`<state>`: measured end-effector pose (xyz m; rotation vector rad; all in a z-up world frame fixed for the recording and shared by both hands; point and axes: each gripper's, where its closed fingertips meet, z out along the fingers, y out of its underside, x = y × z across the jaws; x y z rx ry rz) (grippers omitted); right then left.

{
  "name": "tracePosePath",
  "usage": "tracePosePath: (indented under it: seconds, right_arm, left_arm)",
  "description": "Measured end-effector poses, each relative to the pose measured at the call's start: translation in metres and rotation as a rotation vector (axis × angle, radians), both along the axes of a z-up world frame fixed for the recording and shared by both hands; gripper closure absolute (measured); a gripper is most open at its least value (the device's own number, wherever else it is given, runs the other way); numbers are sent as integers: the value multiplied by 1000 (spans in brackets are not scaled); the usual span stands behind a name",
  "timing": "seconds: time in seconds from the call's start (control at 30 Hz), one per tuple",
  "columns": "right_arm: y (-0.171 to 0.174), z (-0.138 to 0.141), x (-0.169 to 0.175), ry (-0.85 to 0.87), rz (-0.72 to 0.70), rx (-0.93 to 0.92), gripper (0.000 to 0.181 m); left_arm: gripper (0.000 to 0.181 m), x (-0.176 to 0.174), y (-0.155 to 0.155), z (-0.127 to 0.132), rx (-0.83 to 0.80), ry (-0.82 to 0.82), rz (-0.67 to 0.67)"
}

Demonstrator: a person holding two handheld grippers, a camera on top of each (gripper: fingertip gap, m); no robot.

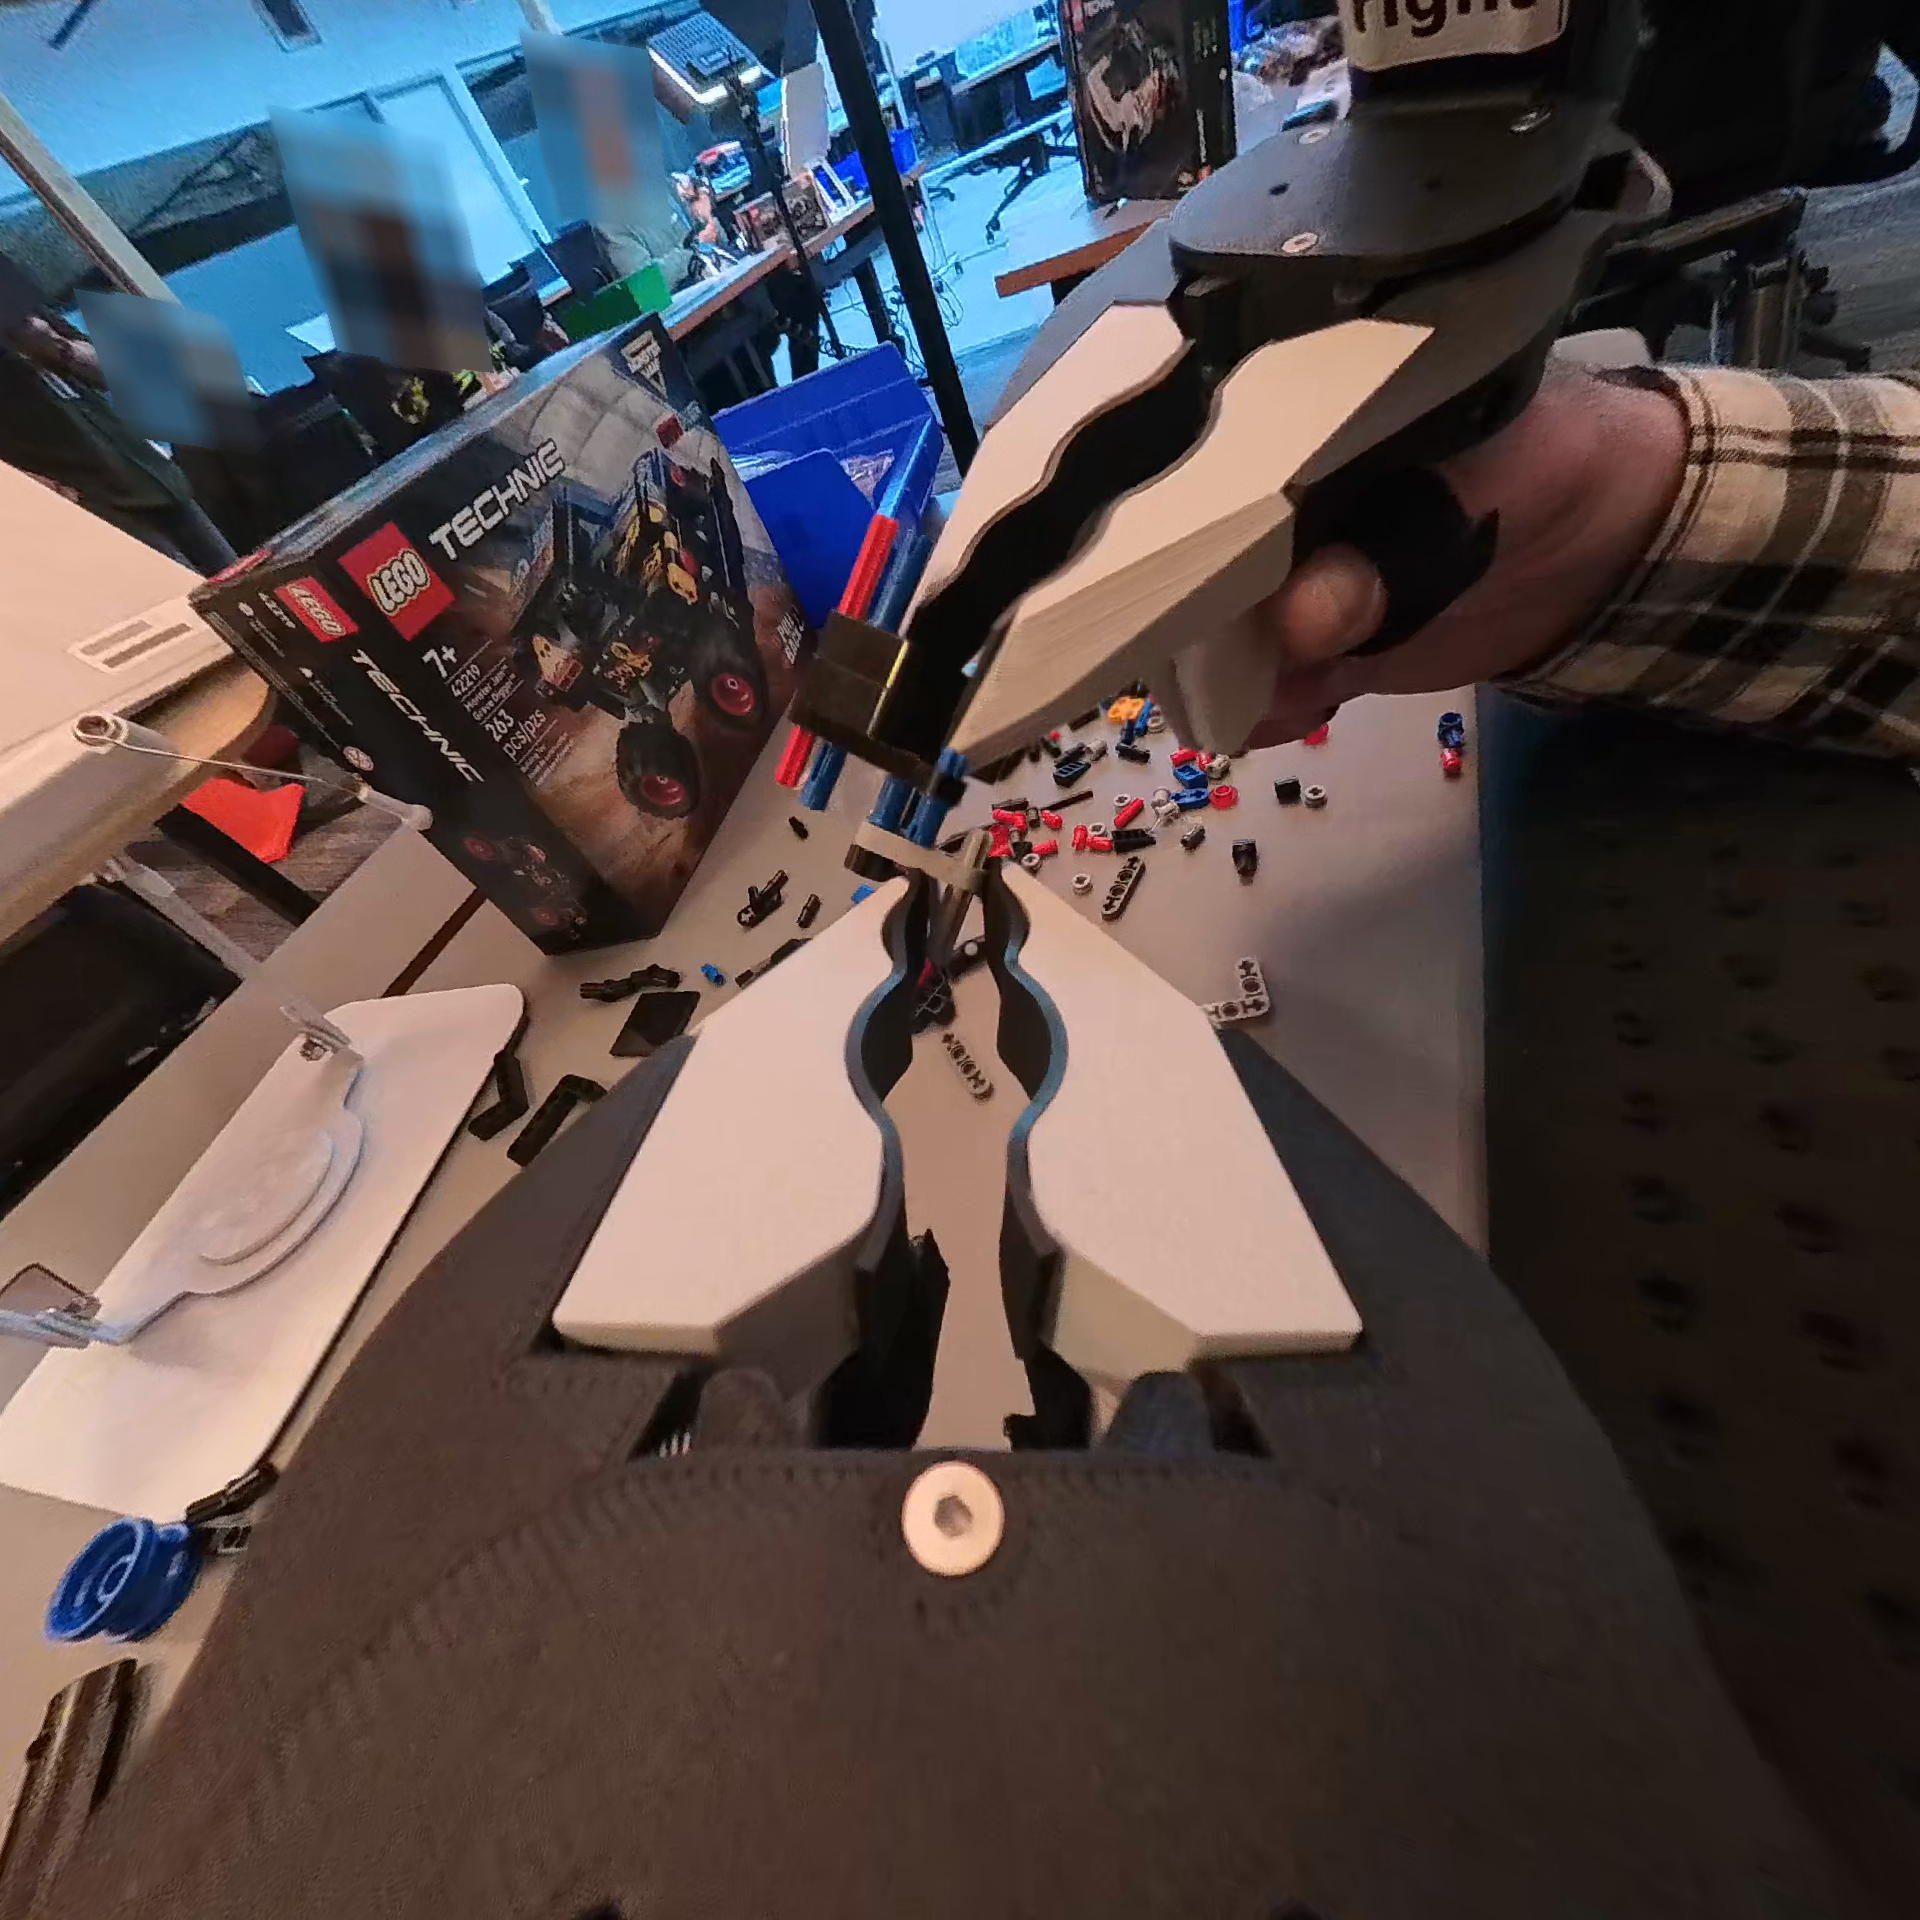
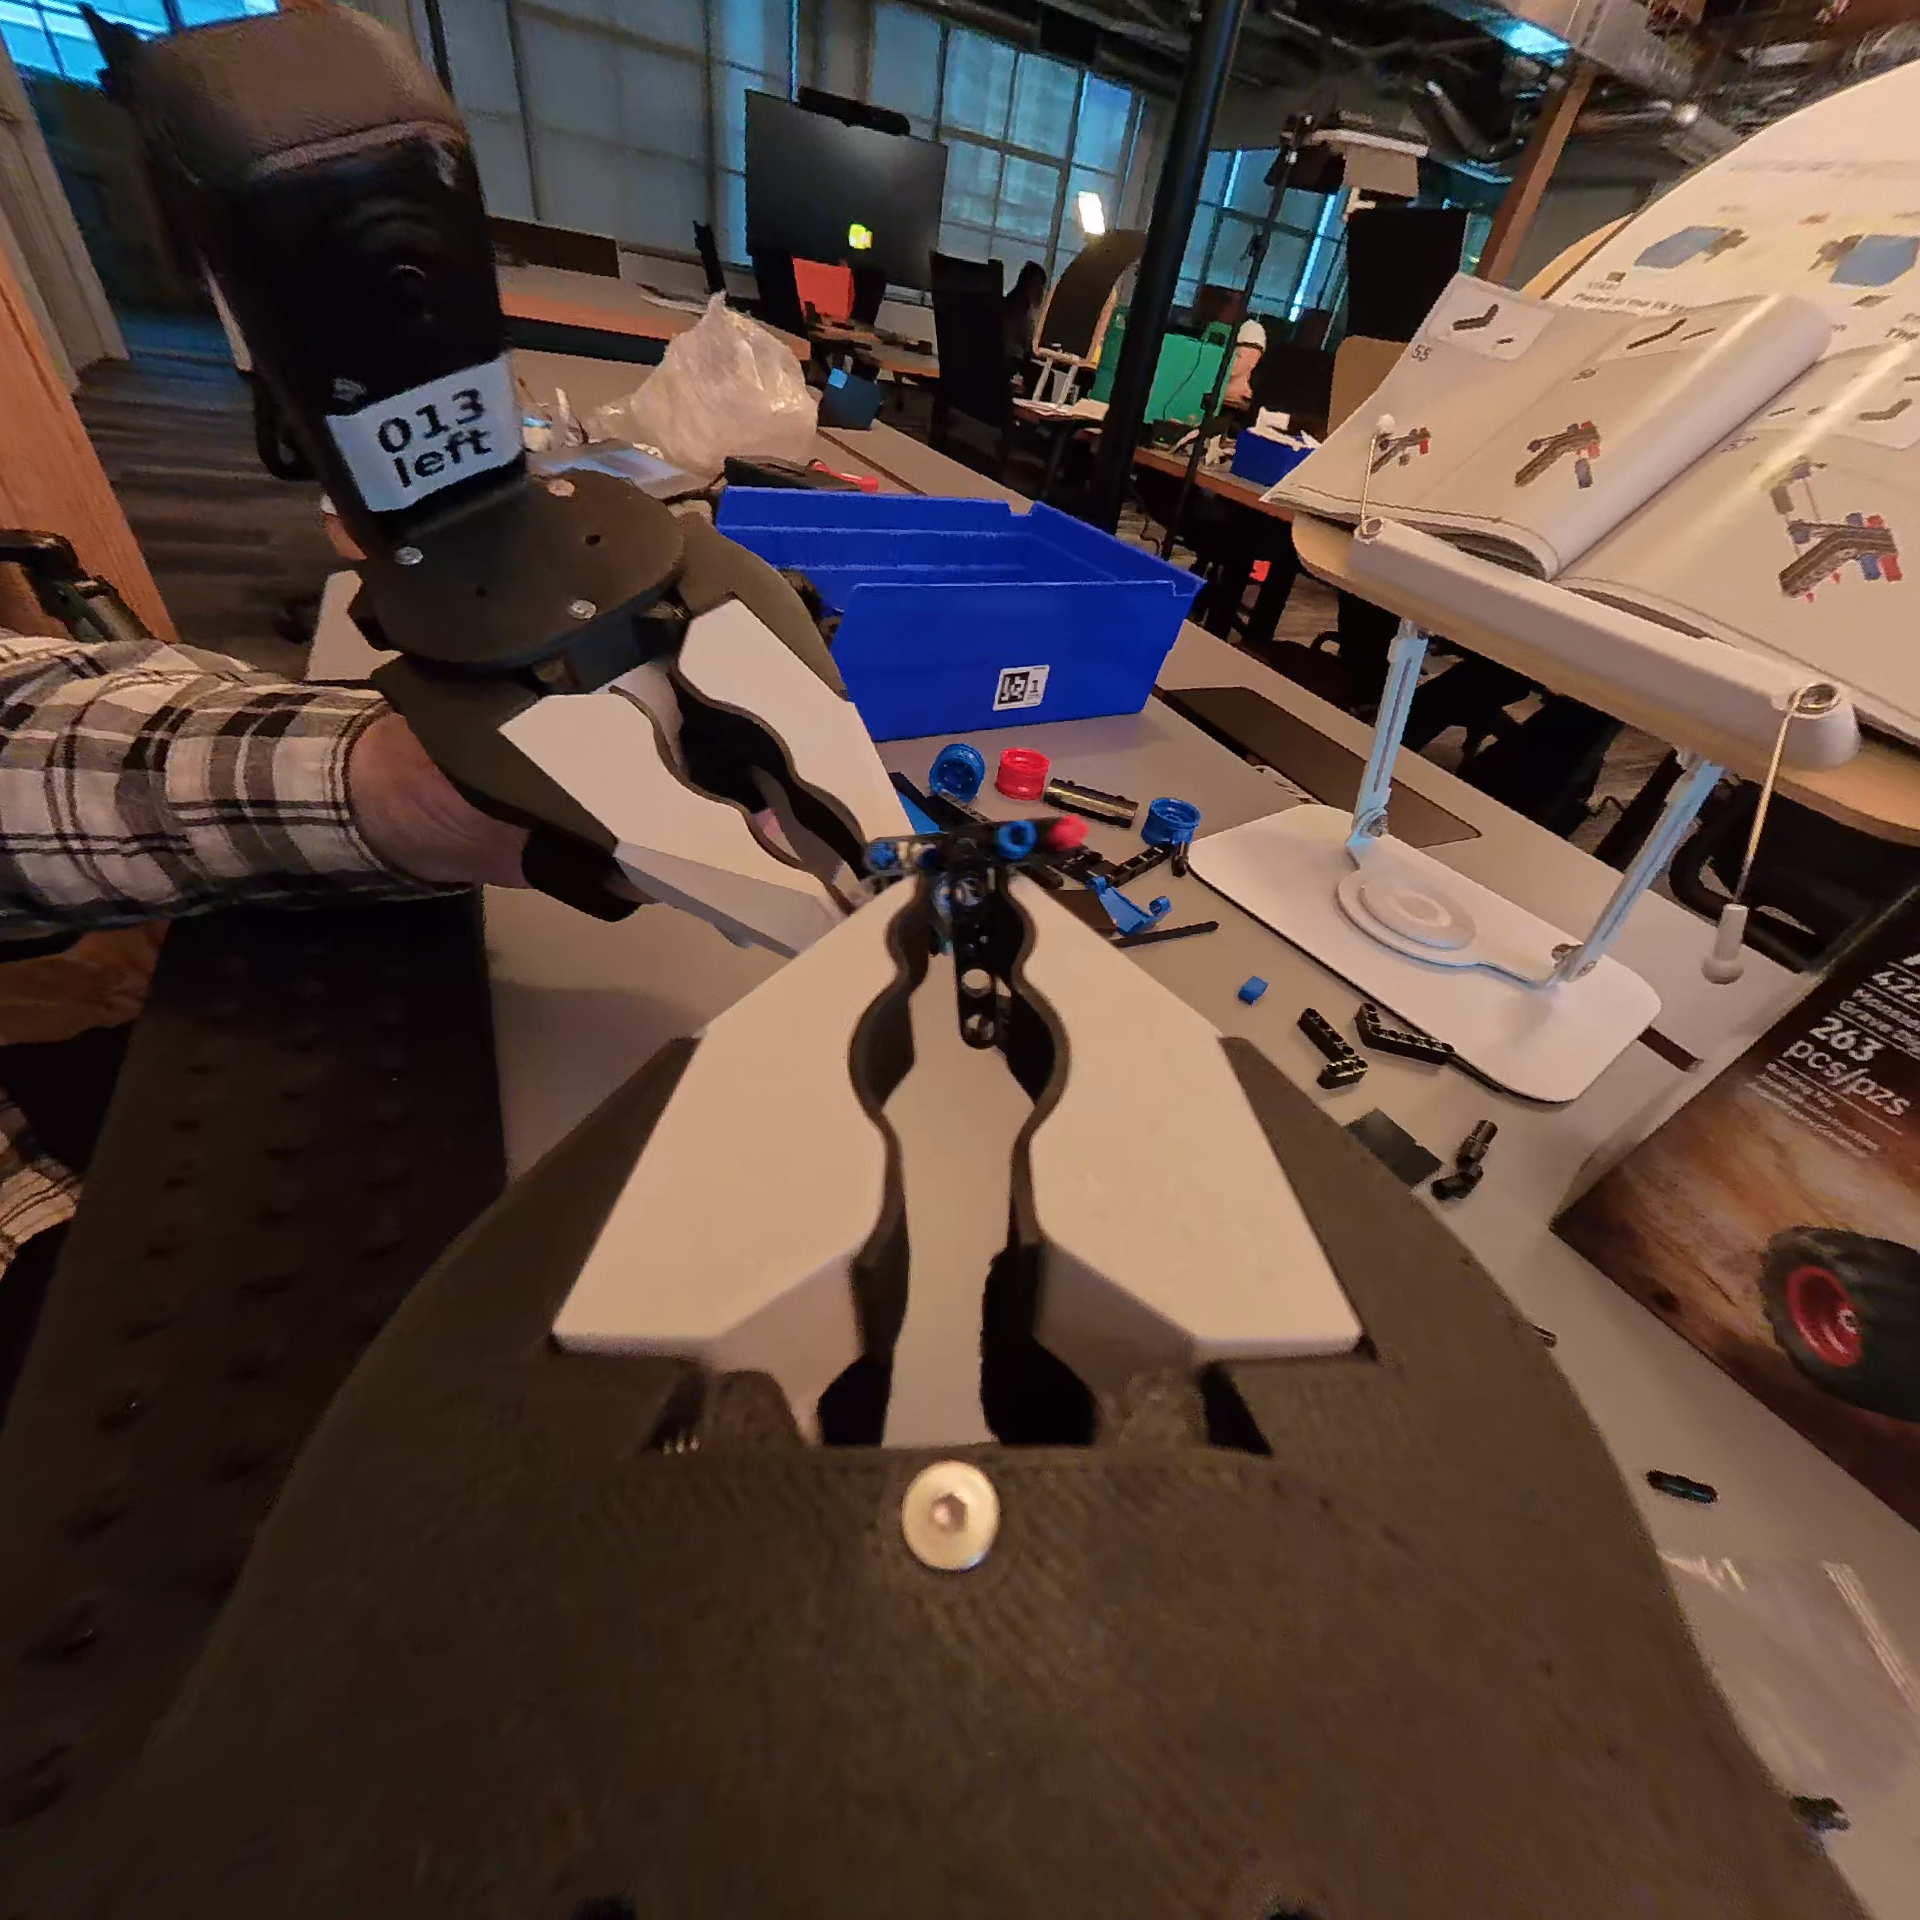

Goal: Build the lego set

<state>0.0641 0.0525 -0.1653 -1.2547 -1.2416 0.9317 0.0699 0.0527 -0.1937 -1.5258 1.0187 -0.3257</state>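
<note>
My right gripper is shut on a partly built Lego assembly: a black beam with blue and red pins across its top. In the left wrist view the right gripper comes in from the upper right, holding the assembly of blue, red and black beams above the table. My left gripper is shut on a small grey pin piece, whose tip meets the assembly's lower end. In the right wrist view the left gripper reaches in from the left and touches the assembly.
The set's box stands at left. A blue bin sits behind. An instruction booklet rests on a white stand. Loose pieces and wheel hubs litter the grey table. Its edge is at right. My left and right fingertips are right by each other.
</note>
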Motion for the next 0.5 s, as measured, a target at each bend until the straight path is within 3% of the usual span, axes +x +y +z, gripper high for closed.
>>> tracePosePath:
  seconds: [0.5]
  right_arm:
    - [-1, 3, 2, -24, -4, 16, 176]
  left_arm:
    - [178, 2, -5, 10, 66, -22, -1]
